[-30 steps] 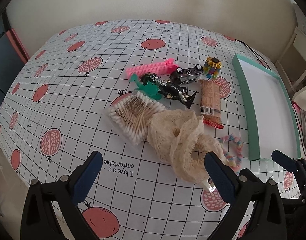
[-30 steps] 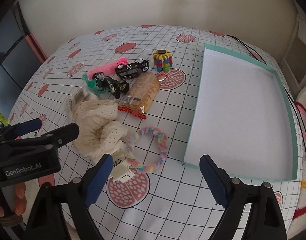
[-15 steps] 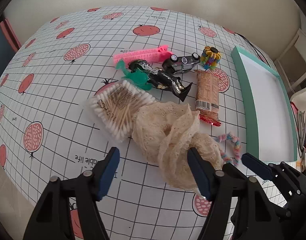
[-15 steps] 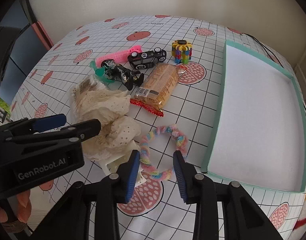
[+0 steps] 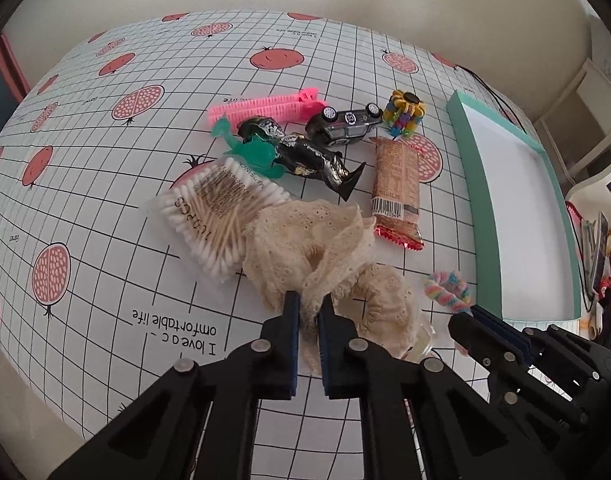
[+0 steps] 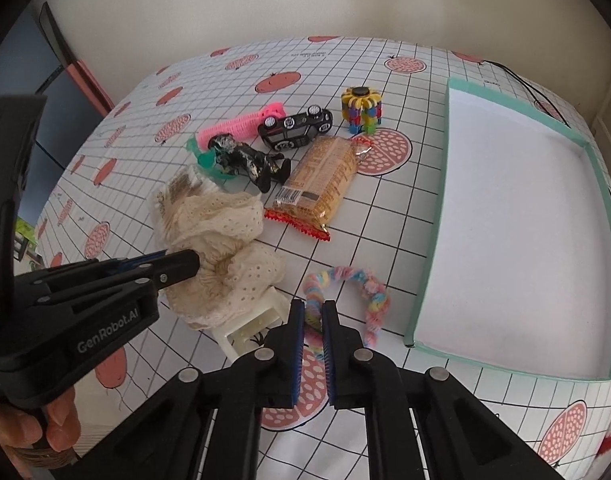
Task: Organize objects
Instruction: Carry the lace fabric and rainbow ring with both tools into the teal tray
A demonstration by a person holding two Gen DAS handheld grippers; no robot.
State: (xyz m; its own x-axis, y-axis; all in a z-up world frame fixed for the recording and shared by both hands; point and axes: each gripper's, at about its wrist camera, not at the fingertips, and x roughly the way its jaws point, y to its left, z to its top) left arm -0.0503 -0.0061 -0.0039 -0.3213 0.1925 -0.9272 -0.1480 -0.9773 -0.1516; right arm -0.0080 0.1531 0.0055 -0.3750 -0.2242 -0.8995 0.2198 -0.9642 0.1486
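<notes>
The left gripper (image 5: 308, 308) has its two blue-padded fingers pinched on a fold of the cream lace cloth (image 5: 305, 240), at the cloth's near edge on the table (image 5: 105, 184). The right gripper (image 6: 312, 314) is clamped on the near-left part of the pastel fuzzy loop (image 6: 345, 292), which lies just left of the tray's near-left corner. One teal-walled white tray (image 6: 517, 216) sits at the right. Beyond the cloth lie one each of: a bag of cotton swabs (image 5: 213, 208), touching the cloth on its left; a green plastic piece (image 5: 253, 152); a black and silver figure (image 5: 305, 156); a pink comb (image 5: 265, 106); a black toy car (image 5: 345, 126) on its side; a multicoloured gear toy (image 5: 403, 114); and a snack packet (image 5: 397, 184). The right wrist view alone shows a small white plastic stool (image 6: 253, 320) tipped beneath the cloth's near edge, and fingers of the person's hand (image 6: 45, 424) on the left handle. The left wrist view alone shows the swab bag in full; from the right it is mostly hidden behind the cloth.
</notes>
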